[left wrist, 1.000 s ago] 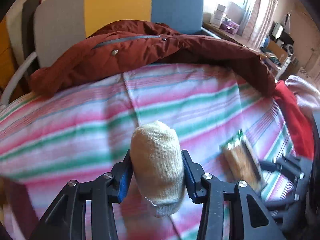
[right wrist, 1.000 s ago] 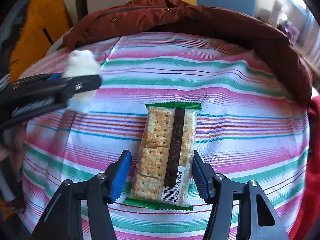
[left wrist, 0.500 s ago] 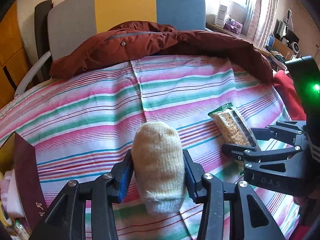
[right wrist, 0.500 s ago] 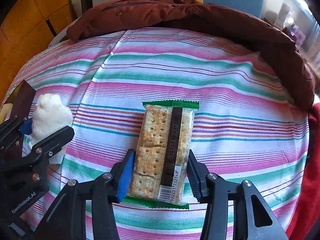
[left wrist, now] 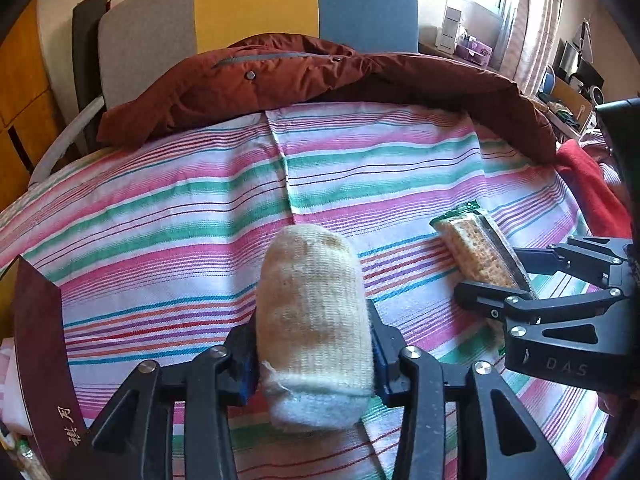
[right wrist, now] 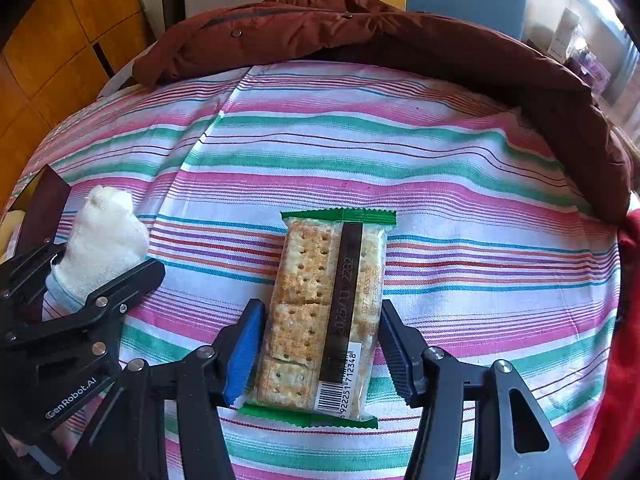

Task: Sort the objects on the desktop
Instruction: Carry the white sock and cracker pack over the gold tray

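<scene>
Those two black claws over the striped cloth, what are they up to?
A person is tidying with a claw in each hand. The left claw is closing on a rolled cream sock, near a dark red box at the left edge. The right claw straddles a cracker packet lying flat on the striped cloth, its jaws opening and not gripping. A rust-red jacket lies behind.

**Stripes, cream knit and green foil**

The cloth (right wrist: 360, 152) over the table is white with bands of pink and green and thin lines of blue, red and purple. The rolled sock (left wrist: 314, 320) is cream, paler at its cuff. The cracker packet (right wrist: 324, 312) is clear with green ends, a dark strip and a white barcode patch; the crackers are golden-tan. Both tools are black with blue pads (right wrist: 244, 344). The jacket (left wrist: 320, 76) is rust-brown. The chair back (left wrist: 256, 4) is grey, yellow and blue.
</scene>
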